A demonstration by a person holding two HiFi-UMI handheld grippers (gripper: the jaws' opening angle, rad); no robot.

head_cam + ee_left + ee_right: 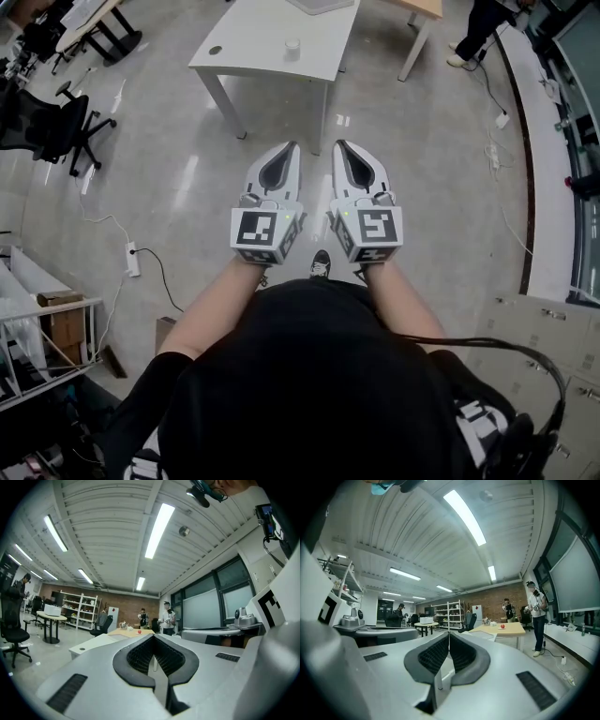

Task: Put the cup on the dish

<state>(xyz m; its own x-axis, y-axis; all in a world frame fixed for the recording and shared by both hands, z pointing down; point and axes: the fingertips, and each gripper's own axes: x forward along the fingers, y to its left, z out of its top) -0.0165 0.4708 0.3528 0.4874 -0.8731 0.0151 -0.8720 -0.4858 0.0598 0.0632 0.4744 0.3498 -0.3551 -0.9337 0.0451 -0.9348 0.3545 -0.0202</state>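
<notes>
Both grippers are held side by side at waist height, pointing forward over the floor. My left gripper (291, 148) is shut with nothing between its jaws, and its tips meet in the left gripper view (153, 637). My right gripper (339, 146) is shut and empty too, with its jaws closed to a line in the right gripper view (449, 633). Ahead stands a white table (253, 52) with a small clear cup (292, 44) on it. A grey flat thing (319, 5), perhaps the dish, lies at the table's far edge, cut off by the frame. Both grippers are well short of the table.
A black office chair (56, 122) stands at the left and a power strip (132, 258) with cables lies on the floor. A wooden table (506, 629) with a red thing is behind the white one. Grey cabinets (544, 328) are at the right. People stand far off.
</notes>
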